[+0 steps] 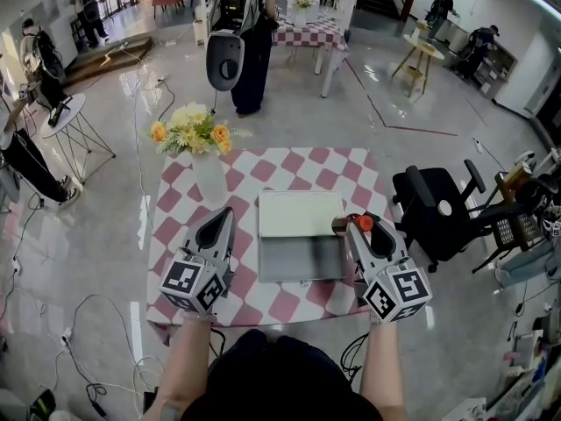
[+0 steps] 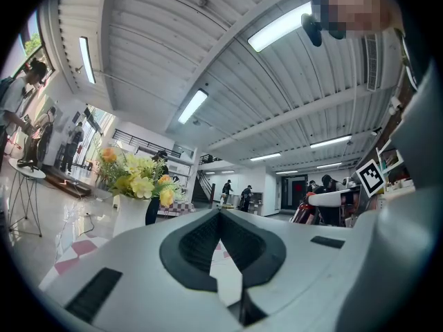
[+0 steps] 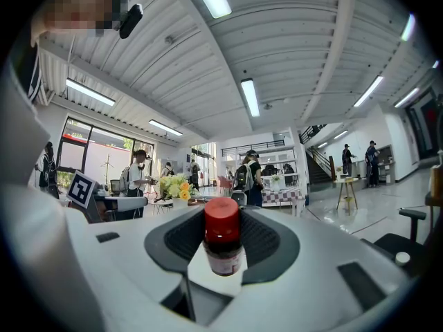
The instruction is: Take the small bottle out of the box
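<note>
Right of centre in the head view, the right tool (image 1: 358, 229) hides the small bottle (image 1: 365, 224) below its red cap; the box (image 1: 299, 214) interior looks blurred.

My left gripper (image 1: 224, 214) points forward, jaws pressed together with nothing between them. My right gripper (image 1: 354, 224) points forward too, jaws clamped on the upright small bottle (image 3: 223, 244). My left forearm (image 1: 188, 362) and right forearm (image 1: 384, 367) reach out bare.

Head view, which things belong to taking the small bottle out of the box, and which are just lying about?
Job: small bottle, held in right gripper; open box.
Lying about: vase of flowers; office chair; left gripper, shut and empty.
</note>
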A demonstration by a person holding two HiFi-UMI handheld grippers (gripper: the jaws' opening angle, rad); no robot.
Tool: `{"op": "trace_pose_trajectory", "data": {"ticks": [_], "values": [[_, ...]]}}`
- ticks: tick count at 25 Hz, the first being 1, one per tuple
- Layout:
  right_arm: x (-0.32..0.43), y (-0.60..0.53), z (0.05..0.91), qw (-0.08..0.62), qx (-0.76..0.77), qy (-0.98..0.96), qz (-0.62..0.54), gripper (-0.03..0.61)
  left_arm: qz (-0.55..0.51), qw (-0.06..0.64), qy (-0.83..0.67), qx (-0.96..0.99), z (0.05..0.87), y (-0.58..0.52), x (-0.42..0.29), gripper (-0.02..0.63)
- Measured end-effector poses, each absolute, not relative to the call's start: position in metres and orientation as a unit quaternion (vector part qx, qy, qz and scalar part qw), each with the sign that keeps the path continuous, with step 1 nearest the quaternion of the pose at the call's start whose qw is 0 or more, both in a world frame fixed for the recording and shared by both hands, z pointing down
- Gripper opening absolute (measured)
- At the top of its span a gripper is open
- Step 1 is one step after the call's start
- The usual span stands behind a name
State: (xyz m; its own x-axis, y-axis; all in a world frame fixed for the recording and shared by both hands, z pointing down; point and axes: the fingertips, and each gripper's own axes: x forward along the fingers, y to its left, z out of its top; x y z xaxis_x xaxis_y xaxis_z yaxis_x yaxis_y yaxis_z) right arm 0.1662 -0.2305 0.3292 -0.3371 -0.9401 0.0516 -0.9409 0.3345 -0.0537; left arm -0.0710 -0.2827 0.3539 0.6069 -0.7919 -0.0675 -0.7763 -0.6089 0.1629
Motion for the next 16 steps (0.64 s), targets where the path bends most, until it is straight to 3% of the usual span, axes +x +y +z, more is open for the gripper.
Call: {"op": "trace_pose_trajectory", "data": {"ticks": [16], "values": [[0.1683, -0.2257, 0.3328, 0.000, 0.575, -0.817, 0.041, 0.152, -0.063, 0.064, -0.437, 0.895, 0.3598, -0.2797, -0.0693, 0.003]]}}
